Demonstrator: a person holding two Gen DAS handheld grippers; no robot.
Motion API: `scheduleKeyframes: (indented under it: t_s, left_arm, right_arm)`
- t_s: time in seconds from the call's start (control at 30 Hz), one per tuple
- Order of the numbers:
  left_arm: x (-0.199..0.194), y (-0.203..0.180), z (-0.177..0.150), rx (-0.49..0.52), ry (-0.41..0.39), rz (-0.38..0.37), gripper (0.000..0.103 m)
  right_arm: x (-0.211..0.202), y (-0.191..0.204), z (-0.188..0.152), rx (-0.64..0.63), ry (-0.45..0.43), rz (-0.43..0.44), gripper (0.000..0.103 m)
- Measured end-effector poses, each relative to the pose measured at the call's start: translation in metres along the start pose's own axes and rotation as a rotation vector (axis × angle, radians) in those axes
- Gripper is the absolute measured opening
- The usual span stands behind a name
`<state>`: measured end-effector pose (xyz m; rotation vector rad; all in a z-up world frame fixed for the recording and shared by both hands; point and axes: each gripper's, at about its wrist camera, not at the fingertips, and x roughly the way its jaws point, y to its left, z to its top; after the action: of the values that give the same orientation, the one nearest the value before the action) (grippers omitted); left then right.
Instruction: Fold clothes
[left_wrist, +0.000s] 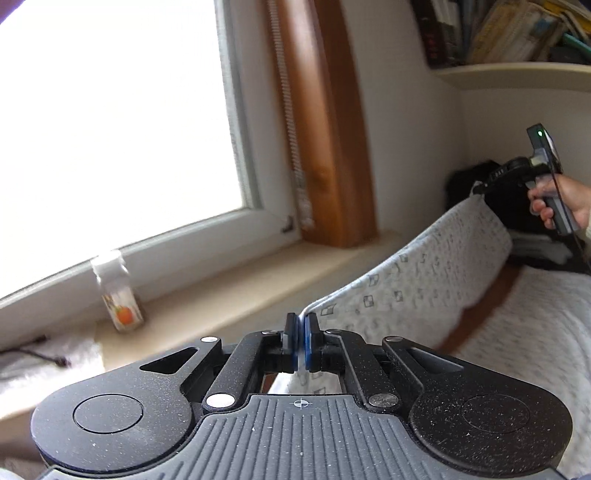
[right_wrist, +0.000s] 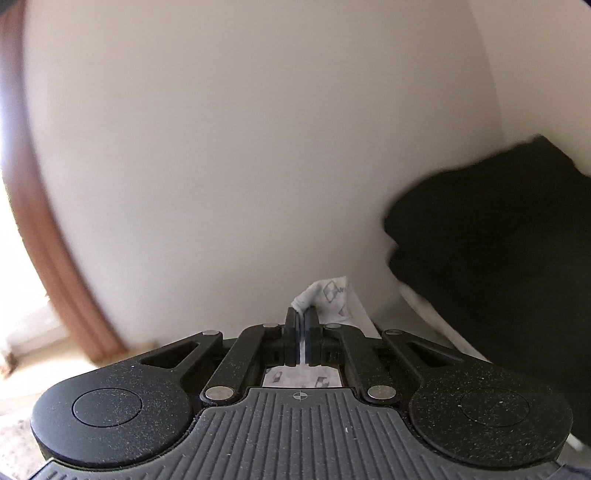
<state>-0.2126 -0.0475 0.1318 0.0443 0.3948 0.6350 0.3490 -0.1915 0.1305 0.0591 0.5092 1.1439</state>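
Left wrist view. The left gripper (left_wrist: 301, 332) has its jaws pinched tight on a corner of the garment (left_wrist: 424, 280), a pale cloth printed with small dark squares. Blue pads (left_wrist: 306, 345) press the fabric from both sides, with no gap showing. From this corner the cloth's top edge runs up and to the right, stretched in a sagging line to the right gripper (left_wrist: 480, 190), which grips the far corner. A person's hand (left_wrist: 561, 201) wraps that gripper's handle; a green light glows on its top. The garment hangs off the surface between the two grippers, its lower part draping onto a white textured bedcover (left_wrist: 524, 332). Behind it lies a dark bundle (left_wrist: 465, 184) against the wall. To the left: a bright window (left_wrist: 110, 129), a wooden frame post (left_wrist: 325, 147), a pale sill (left_wrist: 229, 288) with a small clear bottle (left_wrist: 118, 291) bearing an orange picture. A shelf of books (left_wrist: 509, 33) sits top right.

Right wrist view. The right gripper (right_wrist: 301, 330) is closed hard on a bunched cloth corner (right_wrist: 328, 295); a tuft pokes up past the fingertips, more fabric shows below the jaws. Plain cream wall (right_wrist: 240, 147) fills most of the frame. Black fabric pile (right_wrist: 498, 240) at right, blurred. Wooden trim (right_wrist: 44, 221) curves down the left.
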Motion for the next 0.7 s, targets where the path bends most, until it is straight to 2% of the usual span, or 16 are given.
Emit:
scheduleKeyframes:
  t_s: [0.1,0.2,0.27,0.33,0.43,0.47,0.53,0.6,0.63,0.67,0.7]
  left_arm:
    - [0.006,0.014,0.023,-0.014,-0.033,0.036,0.003]
    - [-0.005,0.016,0.043,0.001,-0.072,0.041,0.003]
    - [-0.013,0.008,0.047,0.021,-0.081,0.017,0.003]
    - [-0.015,-0.002,0.038,0.015,-0.037,-0.059,0.003]
    - [-0.007,-0.026,0.009,0.009,0.064,-0.149,0.004]
    - [-0.005,-0.029,0.0,0.009,0.087,-0.162,0.008]
    - [-0.001,-0.037,-0.018,0.009,0.132,-0.188,0.014]
    - [0.003,-0.044,-0.035,0.01,0.177,-0.214,0.021]
    - [0.003,-0.038,-0.038,-0.01,0.178,-0.202,0.027]
    - [0.003,-0.031,-0.04,-0.031,0.178,-0.19,0.033]
    - [0.004,-0.022,-0.042,-0.058,0.178,-0.166,0.036]
  right_arm:
    - [0.018,0.025,0.022,-0.023,-0.076,-0.01,0.003]
    - [0.012,0.041,0.046,-0.031,-0.183,-0.014,0.003]
    - [0.002,0.04,0.054,-0.027,-0.22,-0.01,0.003]
    - [-0.006,0.03,0.05,-0.031,-0.208,-0.029,0.003]
    - [-0.005,0.002,0.023,-0.049,-0.069,-0.074,0.003]
    - [-0.003,-0.008,0.009,-0.058,-0.011,-0.097,0.004]
    - [0.002,-0.029,-0.019,-0.077,0.106,-0.145,0.012]
    - [0.005,-0.044,-0.042,-0.101,0.176,-0.177,0.017]
    - [0.006,-0.048,-0.05,-0.11,0.189,-0.18,0.026]
    - [0.006,-0.05,-0.057,-0.11,0.202,-0.17,0.03]
    - [0.008,-0.051,-0.062,-0.107,0.214,-0.156,0.035]
